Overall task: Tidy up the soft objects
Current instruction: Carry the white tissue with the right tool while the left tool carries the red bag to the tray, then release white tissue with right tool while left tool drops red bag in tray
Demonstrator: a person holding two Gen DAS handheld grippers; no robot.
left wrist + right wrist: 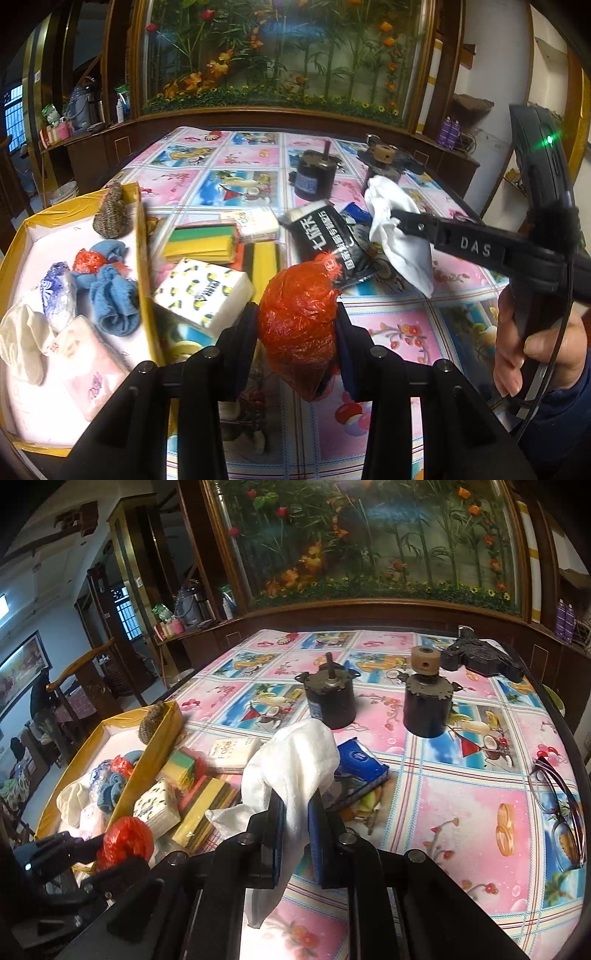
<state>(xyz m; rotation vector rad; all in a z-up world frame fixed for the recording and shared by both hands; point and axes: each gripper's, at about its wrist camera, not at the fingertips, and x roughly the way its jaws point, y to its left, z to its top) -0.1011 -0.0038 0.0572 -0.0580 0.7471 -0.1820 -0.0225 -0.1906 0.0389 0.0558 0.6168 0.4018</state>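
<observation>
Both grippers are mid-carry: the left gripper (pixel 297 332) clenches a crumpled red plastic bag (pixel 295 325), the right gripper (pixel 295 834) pinches a white cloth (pixel 295 768). The yellow box (pixel 142 236) (already partly filled) lies at ten o'clock; next, probably, swing over and release inside.

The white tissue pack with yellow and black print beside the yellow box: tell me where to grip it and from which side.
Grip the printed tissue pack across its two long side faces, coming down from above. It lies flat beside the yellow box's wall, with its broad printed face up. The side facing the box wall looks tight, so entry there is probably cramped.
</observation>
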